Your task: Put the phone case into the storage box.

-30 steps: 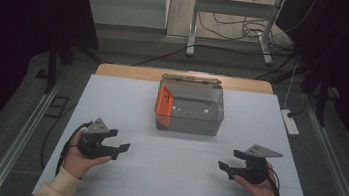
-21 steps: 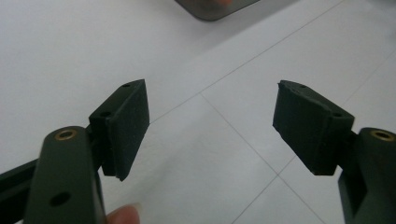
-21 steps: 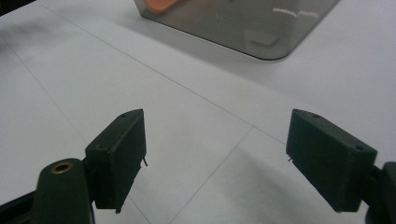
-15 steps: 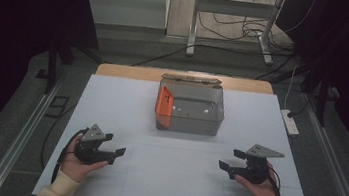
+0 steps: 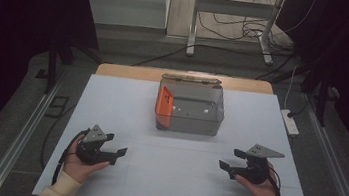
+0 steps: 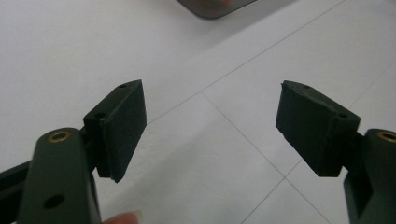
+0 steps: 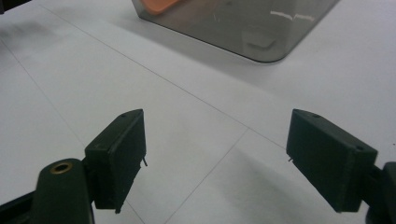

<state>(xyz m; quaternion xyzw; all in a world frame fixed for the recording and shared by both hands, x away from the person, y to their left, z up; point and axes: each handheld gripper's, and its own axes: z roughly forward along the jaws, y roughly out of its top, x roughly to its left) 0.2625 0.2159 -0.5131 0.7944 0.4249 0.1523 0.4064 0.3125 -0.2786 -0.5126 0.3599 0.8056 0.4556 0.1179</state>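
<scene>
A clear grey plastic box (image 5: 190,108) stands at the table's far middle with an orange piece (image 5: 164,103) leaning against its left wall inside. My left gripper (image 5: 115,145) rests low at the front left, held in a hand, jaws wide apart with nothing between them; its pads (image 6: 120,126) frame bare table. At the front right my right gripper (image 5: 229,160) is also open and empty, pointing left. In the right gripper view the box (image 7: 243,23) and the orange piece (image 7: 156,4) lie ahead of the gripper (image 7: 212,156).
The white table top (image 5: 172,178) has thin seam lines. A wooden strip (image 5: 130,71) runs along its far edge. A white power strip (image 5: 291,122) lies at the right edge. Metal rails flank the table, and cables cross the floor behind.
My left gripper has drifted down toward the front edge and lowered a little. The right gripper has stayed in place.
</scene>
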